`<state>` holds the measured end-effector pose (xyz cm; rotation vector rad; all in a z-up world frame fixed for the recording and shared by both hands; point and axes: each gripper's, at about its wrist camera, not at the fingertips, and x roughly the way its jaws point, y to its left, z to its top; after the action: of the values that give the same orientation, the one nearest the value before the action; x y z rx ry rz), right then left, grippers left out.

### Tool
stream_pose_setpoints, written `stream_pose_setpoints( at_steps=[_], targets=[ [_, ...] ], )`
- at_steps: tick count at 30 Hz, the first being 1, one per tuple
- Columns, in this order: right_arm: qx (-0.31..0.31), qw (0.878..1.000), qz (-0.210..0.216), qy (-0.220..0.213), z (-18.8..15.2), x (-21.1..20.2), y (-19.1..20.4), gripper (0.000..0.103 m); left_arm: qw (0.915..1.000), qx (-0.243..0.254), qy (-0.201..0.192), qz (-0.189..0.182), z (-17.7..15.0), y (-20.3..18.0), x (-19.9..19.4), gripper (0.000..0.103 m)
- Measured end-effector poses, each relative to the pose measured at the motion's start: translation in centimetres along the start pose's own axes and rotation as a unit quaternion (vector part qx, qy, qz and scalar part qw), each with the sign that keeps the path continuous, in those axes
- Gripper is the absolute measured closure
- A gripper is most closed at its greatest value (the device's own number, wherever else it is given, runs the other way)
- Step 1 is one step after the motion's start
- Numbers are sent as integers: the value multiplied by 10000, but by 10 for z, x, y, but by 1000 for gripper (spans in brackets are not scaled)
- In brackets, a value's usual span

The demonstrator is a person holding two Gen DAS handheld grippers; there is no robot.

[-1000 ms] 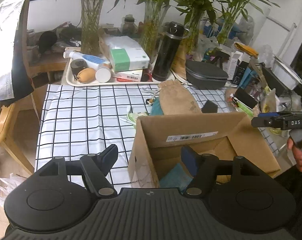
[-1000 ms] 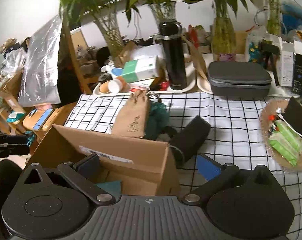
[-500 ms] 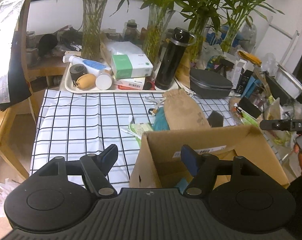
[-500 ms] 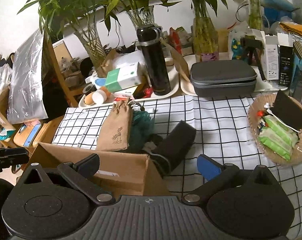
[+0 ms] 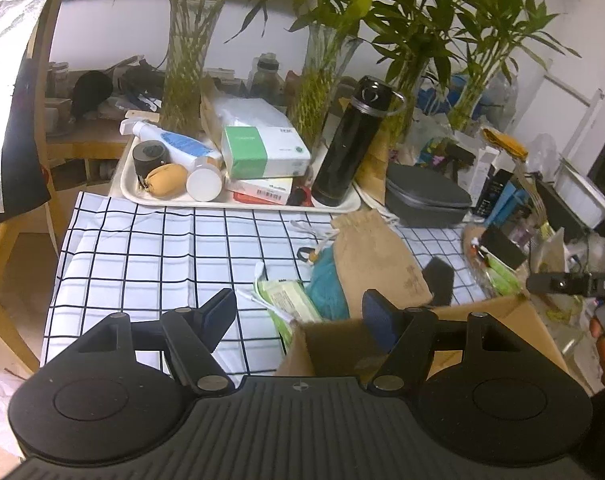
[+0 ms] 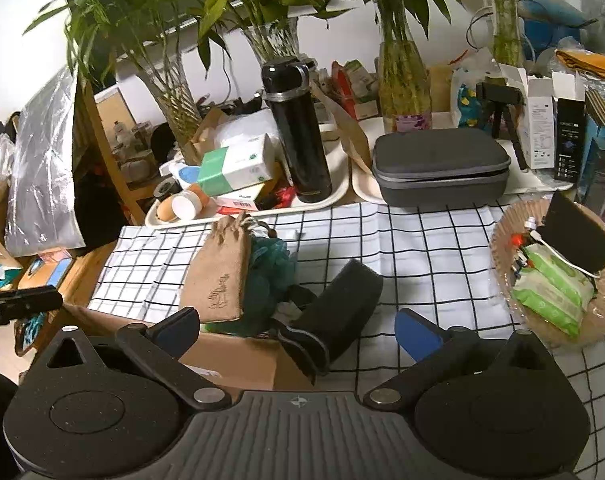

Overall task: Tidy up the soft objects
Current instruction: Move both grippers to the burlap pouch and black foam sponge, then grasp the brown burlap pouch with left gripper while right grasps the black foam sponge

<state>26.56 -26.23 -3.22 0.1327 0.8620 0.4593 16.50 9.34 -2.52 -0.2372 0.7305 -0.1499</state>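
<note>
A cardboard box (image 5: 498, 322) stands on the checked tablecloth, right under both grippers; it also shows in the right wrist view (image 6: 238, 354). Behind it lie a tan drawstring pouch (image 5: 376, 258) (image 6: 222, 272), a teal mesh sponge (image 5: 326, 286) (image 6: 272, 268), a black soft case (image 6: 336, 312) (image 5: 438, 280) and a green wipes pack (image 5: 288, 300). My left gripper (image 5: 298, 314) is open and empty above the box's near left corner. My right gripper (image 6: 298, 330) is open and empty, just short of the black case.
A white tray (image 5: 238, 202) with boxes, tubes and a black flask (image 5: 352, 144) lines the back. A grey zip case (image 6: 440, 168) sits behind on the right. A woven plate (image 6: 558, 272) with wipes is at the right. Glass vases with bamboo stand behind.
Both grippers have risen and pulled back from the box, so its inside has dropped out of view. More of the pouch, sponge and black case shows. Both jaws stay open.
</note>
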Motion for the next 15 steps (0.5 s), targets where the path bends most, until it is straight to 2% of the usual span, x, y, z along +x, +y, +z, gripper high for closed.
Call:
stream_pose_setpoints(
  at_steps=[15],
  targets=[
    [143,9991,-240,307,12,38,-21,0,9997,-93,-28,-246,15,6,21,34]
  ],
)
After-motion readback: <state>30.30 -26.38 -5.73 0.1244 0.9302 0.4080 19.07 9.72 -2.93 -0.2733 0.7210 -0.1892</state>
